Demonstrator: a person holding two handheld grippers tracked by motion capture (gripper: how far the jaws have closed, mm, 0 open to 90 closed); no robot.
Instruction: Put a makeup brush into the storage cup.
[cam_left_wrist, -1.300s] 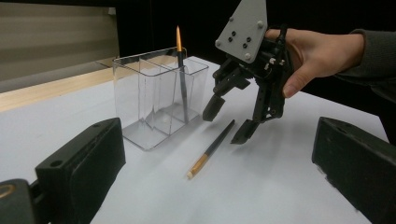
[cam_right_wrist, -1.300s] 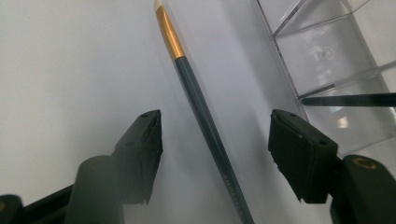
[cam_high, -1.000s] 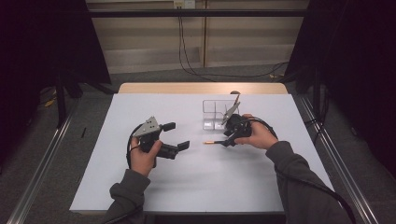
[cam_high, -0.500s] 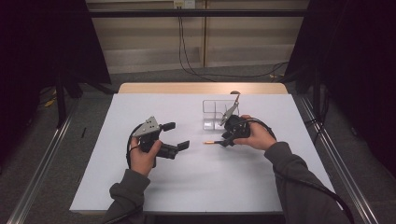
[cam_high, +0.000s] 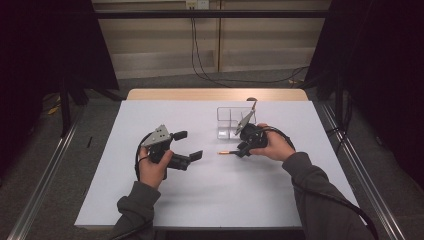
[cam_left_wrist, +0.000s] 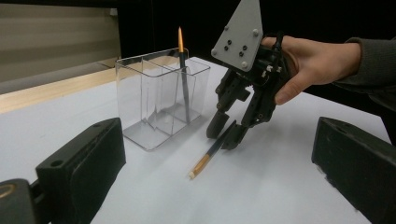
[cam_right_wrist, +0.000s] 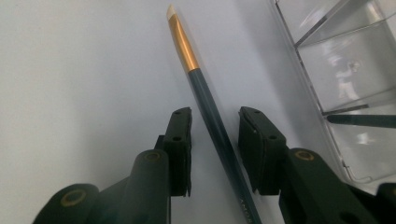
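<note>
A dark pencil (cam_high: 226, 152) with a gold band and pale tip lies flat on the white table (cam_high: 210, 200). My right gripper (cam_high: 243, 150) reaches down over its dark end. In the right gripper view the pencil (cam_right_wrist: 196, 79) runs between the two pads with a gap on each side; the jaws have just been closing, and the gripper (cam_right_wrist: 215, 121) is open. A second pencil (cam_left_wrist: 182, 70) stands upright in a clear divided organiser (cam_high: 232, 122). My left gripper (cam_high: 189, 145) hovers to the left, open wide and holding nothing.
The organiser (cam_left_wrist: 149, 93) stands just behind the right gripper (cam_left_wrist: 225, 135), close to the lying pencil (cam_left_wrist: 208, 156). A wooden strip (cam_high: 215, 94) edges the table's far side. Dark curtains and metal rails flank the table.
Both hands stay where they were. The right gripper's jaws have drawn closer around the lying pencil.
</note>
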